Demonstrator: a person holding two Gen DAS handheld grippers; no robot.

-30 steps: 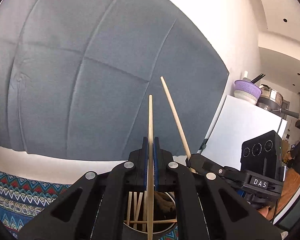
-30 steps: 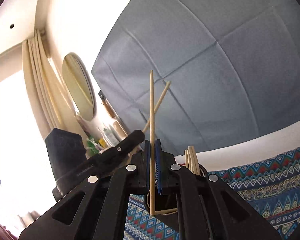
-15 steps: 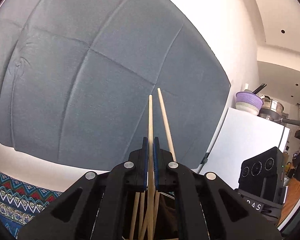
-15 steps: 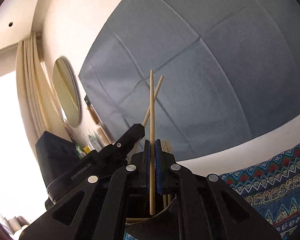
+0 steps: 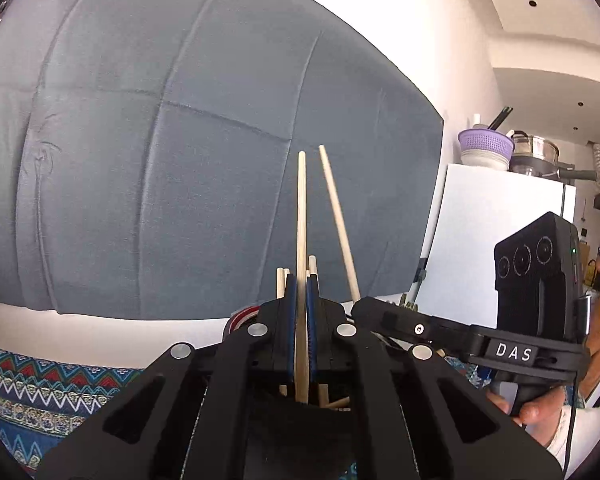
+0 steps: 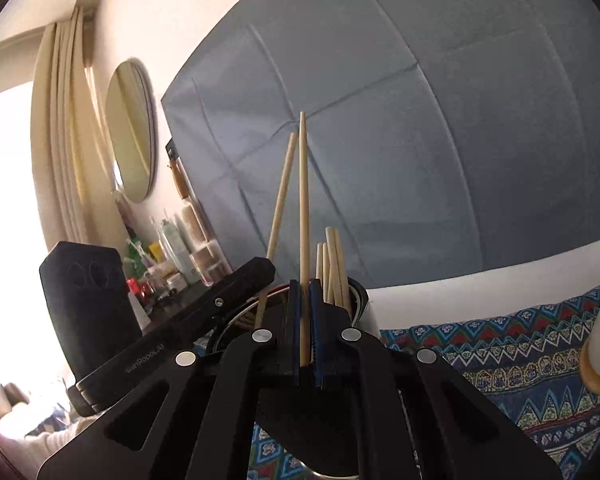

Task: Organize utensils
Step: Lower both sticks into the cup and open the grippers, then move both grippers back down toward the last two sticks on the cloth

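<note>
A large grey-blue cloth (image 5: pixel 172 168), creased in a grid of fold lines, hangs over a white wall (image 5: pixel 420 40), and a patterned blue, red and white tablecloth (image 6: pixel 500 360) covers the table below it. To one side stand cream curtains (image 6: pixel 60 140) beside a bright, washed-out window (image 6: pixel 4 220) and an oval mirror (image 6: pixel 132 132) above what may be a shelf of bottles (image 6: pixel 180 248). On the other side a white fridge (image 5: pixel 492 224) carries a purple colander (image 5: pixel 486 146) and steel pots (image 5: pixel 536 152) under a white ceiling (image 5: pixel 548 12) with recessed spotlights.
</note>
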